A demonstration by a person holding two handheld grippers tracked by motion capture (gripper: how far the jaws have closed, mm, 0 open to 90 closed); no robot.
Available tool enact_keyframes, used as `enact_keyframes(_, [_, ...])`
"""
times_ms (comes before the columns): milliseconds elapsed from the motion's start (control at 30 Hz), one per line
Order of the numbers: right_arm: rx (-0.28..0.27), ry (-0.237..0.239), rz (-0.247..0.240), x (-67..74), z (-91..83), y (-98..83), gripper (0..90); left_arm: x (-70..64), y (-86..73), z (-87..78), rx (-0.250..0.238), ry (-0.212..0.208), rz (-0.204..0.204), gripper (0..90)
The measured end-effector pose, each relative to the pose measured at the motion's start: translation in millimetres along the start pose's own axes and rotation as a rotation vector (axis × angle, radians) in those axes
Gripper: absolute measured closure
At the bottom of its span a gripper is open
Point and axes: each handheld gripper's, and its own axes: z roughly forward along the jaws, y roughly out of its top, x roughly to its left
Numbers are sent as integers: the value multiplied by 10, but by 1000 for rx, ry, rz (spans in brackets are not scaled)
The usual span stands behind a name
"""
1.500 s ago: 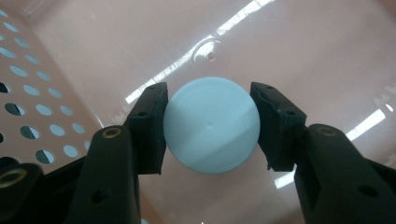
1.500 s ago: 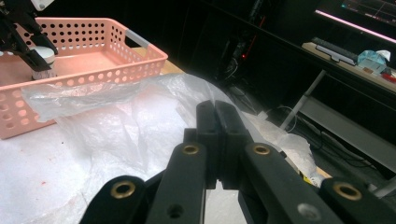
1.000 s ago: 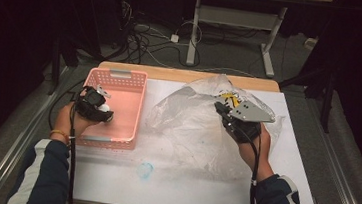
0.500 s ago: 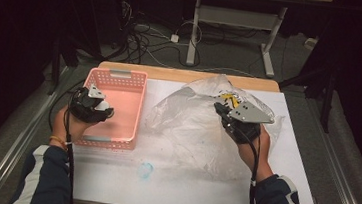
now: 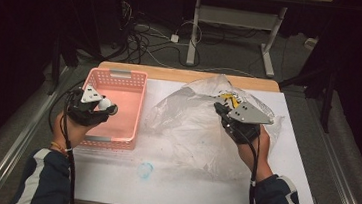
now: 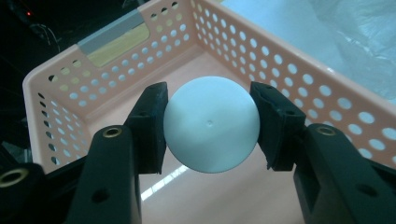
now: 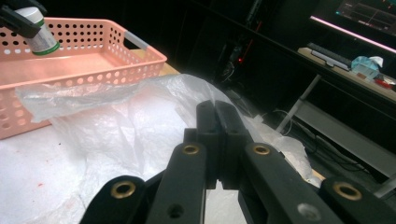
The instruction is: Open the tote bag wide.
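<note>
My left gripper (image 5: 108, 107) hovers over the left side of the pink perforated basket (image 5: 121, 73), shut on a small white bottle (image 5: 104, 104). In the left gripper view the bottle's round white end (image 6: 211, 123) sits clamped between the two pads, with the basket's floor and walls (image 6: 289, 70) behind it. From the right gripper view the bottle (image 7: 39, 32) shows a white cap and a green band. My right gripper (image 5: 217, 107) is shut at the top of a crumpled clear plastic bag (image 5: 191, 128). The film (image 7: 116, 116) rises in a ridge to its closed tips (image 7: 217, 109).
A yellow and black item (image 5: 228, 96) lies inside the bag near its far end. A small bluish blob (image 5: 145, 170) sits on the white sheet (image 5: 200, 194) that covers the table. Table legs and cables stand on the dark floor beyond the wooden far edge (image 5: 186, 75).
My left gripper has shifted a little and risen slightly over the basket with the bottle still in it. The right gripper and the bag have stayed put.
</note>
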Motion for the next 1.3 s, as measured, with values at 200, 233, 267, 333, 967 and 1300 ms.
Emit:
enact_keyframes(200, [-4,-24,-8,-38,16,15,900,-112,58,-34,-44,-12,15,482])
enact_keyframes(233, [-1,-25,-5,-44,23,8,900,-136,78,-36,-54,-14,17,482])
enact_keyframes(267, [3,-31,-3,-54,35,-3,900,-151,94,-39,-63,-11,19,482])
enact_keyframes(333, [9,-45,-4,-71,58,-22,900,-171,127,-32,-82,-19,18,482])
enact_keyframes(967, [19,-99,18,-175,79,-80,900,-915,579,-200,-264,-166,150,482])
enact_keyframes(1300, [14,-79,46,-179,93,-104,900,-1475,787,71,-246,-268,251,482])
